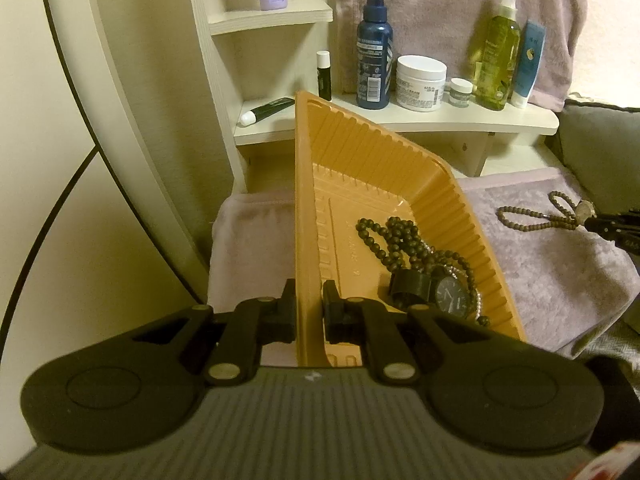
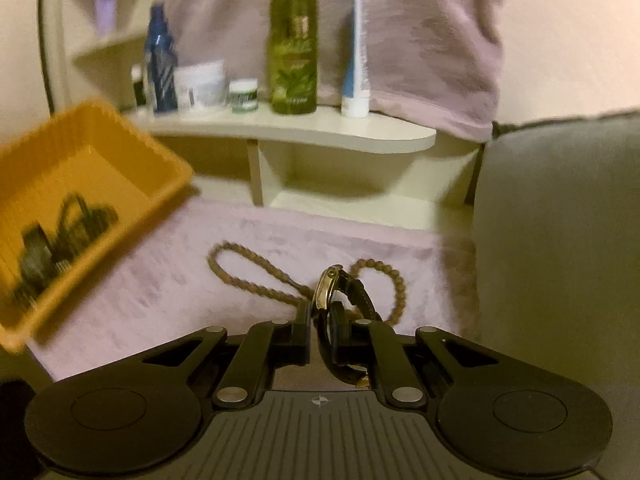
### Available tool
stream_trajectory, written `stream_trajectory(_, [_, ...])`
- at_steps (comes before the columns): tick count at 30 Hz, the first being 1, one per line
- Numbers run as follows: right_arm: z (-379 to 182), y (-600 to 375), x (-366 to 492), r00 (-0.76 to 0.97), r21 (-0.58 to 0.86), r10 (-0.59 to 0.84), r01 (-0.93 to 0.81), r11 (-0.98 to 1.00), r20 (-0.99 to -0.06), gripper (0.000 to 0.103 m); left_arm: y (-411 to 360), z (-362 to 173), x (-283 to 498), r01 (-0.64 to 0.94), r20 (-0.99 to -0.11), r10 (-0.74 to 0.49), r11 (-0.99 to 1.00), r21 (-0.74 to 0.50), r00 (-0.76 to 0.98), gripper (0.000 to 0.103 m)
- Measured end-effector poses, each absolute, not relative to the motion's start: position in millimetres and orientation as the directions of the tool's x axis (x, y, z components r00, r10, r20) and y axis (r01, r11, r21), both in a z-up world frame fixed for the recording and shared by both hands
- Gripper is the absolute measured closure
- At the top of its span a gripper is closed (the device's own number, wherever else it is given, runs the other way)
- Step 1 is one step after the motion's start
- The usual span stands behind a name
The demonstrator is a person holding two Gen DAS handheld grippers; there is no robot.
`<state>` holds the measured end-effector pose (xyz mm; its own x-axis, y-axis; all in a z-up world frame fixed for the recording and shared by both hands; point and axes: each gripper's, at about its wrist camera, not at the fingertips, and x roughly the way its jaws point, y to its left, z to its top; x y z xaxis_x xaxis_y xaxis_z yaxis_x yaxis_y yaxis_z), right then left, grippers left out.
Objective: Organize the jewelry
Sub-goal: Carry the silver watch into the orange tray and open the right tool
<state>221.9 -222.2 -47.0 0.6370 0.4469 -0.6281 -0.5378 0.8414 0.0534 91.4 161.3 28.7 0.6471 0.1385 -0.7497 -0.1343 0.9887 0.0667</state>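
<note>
My left gripper (image 1: 309,307) is shut on the near rim of an orange plastic tray (image 1: 384,160) and holds it tilted over a lilac towel (image 1: 540,264). In the tray lie dark bead strands (image 1: 396,240) and a black watch (image 1: 444,296). My right gripper (image 2: 322,322) is shut on a silver-faced watch with a dark strap (image 2: 330,292), just above the towel (image 2: 160,288). A light brown bead strand (image 2: 248,276) lies on the towel under it; it also shows in the left wrist view (image 1: 536,218). The tray (image 2: 92,152) is at the left in the right wrist view.
A cream shelf (image 1: 460,120) behind holds a blue bottle (image 1: 374,56), a white jar (image 1: 420,82), a green bottle (image 1: 496,60) and tubes. A grey cushion (image 2: 560,240) is at the right. A round mirror frame (image 1: 80,100) is at the left.
</note>
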Motion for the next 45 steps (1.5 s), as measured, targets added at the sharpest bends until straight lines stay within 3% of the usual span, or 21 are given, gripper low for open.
stream_trajectory(21, [-25,-102,192,0.526,0.185,0.663,-0.692,0.698,-0.532,0.094,162,30,91,-0.129,-0.749,0.132,0.99,0.063,0.65,0.093])
stream_trajectory(32, [-29,-17,190,0.461,0.16,0.701,-0.763,0.626,-0.544,0.094,162,30,92,-0.125,-0.749,0.129,0.99,0.062,0.65,0.093])
stream_trajectory(42, [-43,-4,198,0.431,0.194,0.696,-0.755,0.627,-0.574,0.094,161,30,92,-0.125,-0.746,0.126,0.991,0.057,0.654,0.093])
stream_trajectory(44, [-46,-5,199,0.427,0.2,0.691,-0.748,0.632,-0.583,0.09,161,30,91,-0.124,-0.746,0.125,0.991,0.057,0.654,0.093])
stream_trajectory(45, [-47,-7,199,0.428,0.202,0.692,-0.748,0.633,-0.581,0.084,161,30,91,-0.124,-0.746,0.124,0.991,0.056,0.654,0.093])
